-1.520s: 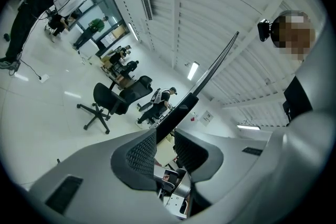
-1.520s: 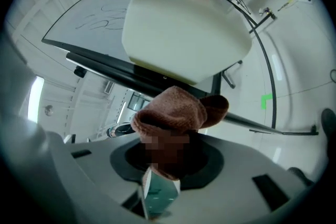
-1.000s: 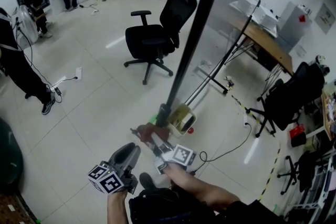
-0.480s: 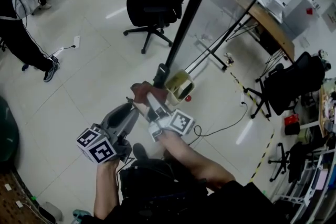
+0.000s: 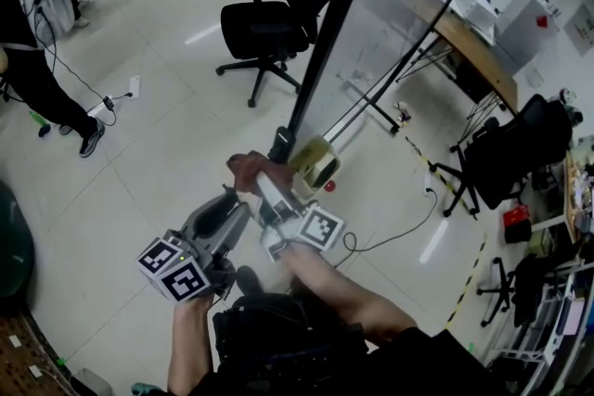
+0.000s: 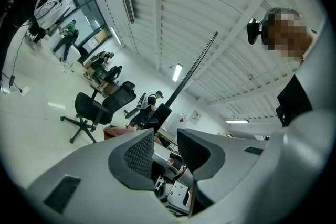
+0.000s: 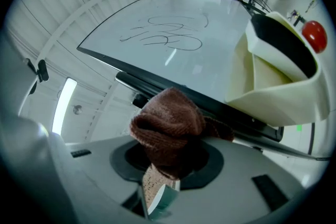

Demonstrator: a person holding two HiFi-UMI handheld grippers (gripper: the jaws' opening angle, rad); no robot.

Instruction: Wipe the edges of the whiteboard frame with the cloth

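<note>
The whiteboard stands upright, its black frame edge (image 5: pixel 325 42) running down to a foot near the floor. In the right gripper view the black frame (image 7: pixel 157 81) crosses just past the reddish-brown cloth (image 7: pixel 170 128), with the scribbled board surface (image 7: pixel 173 34) behind it. My right gripper (image 5: pixel 262 185) is shut on the cloth (image 5: pixel 245 168), and the cloth is bunched against the lower end of the frame. My left gripper (image 5: pixel 237 204) hangs just to the left of it. Its jaws stand slightly apart and hold nothing (image 6: pixel 165 147).
A cream holder (image 5: pixel 316 162) with a red knob (image 7: pixel 315 34) hangs on the board beside the cloth. A black office chair (image 5: pixel 269 23) stands behind on the tiled floor. A person (image 5: pixel 37 60) is at the left; a desk (image 5: pixel 464 42), another chair (image 5: pixel 510 158) and a floor cable (image 5: pixel 399 236) are at the right.
Both grippers have risen toward the frame's lower end. The cloth in the right gripper now sits against the frame beside the cream holder.
</note>
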